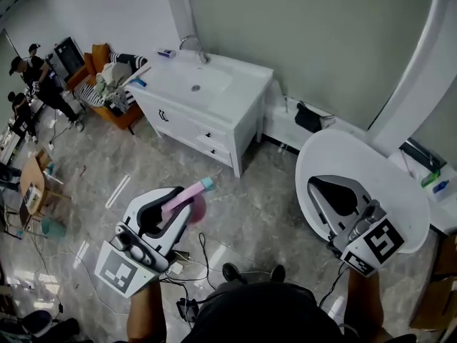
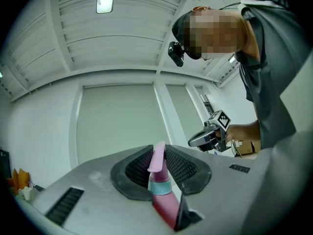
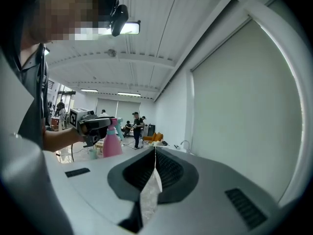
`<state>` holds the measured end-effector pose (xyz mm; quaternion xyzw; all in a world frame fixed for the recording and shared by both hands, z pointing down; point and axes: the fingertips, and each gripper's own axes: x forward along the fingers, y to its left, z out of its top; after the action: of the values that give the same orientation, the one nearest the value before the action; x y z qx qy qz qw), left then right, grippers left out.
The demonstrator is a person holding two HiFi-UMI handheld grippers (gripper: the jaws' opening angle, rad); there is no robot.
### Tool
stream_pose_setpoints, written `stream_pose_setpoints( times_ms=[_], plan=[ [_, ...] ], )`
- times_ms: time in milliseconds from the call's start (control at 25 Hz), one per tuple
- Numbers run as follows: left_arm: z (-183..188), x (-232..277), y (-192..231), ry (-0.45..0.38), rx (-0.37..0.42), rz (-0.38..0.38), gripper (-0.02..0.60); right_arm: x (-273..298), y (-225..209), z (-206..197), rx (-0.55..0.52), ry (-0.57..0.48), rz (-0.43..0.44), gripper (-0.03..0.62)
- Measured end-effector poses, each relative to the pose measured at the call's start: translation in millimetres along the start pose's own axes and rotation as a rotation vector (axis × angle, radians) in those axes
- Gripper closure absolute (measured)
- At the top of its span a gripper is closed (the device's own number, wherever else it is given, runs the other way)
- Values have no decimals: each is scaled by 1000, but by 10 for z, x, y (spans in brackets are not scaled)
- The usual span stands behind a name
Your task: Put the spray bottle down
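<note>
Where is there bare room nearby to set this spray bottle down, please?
The counter is bare right of the sink, up to its edge. The round white top is bare beyond the right gripper. The counter's left end holds small items, and cables crowd the floor by the feet.
</note>
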<state>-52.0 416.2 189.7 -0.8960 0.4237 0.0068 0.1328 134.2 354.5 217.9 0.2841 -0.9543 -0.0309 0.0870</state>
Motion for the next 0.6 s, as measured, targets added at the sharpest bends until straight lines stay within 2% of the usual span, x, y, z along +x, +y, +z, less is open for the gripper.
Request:
stream_pose_setpoints(
  times_ms=[320,600],
  plan=[
    [-69,-158,345,-26,13,-47,503,271,89,104,-28,55,-69,585],
    [-224,79,414,-18,-7,-87,503,361,-75,148,-52,23,-85,585]
  ],
)
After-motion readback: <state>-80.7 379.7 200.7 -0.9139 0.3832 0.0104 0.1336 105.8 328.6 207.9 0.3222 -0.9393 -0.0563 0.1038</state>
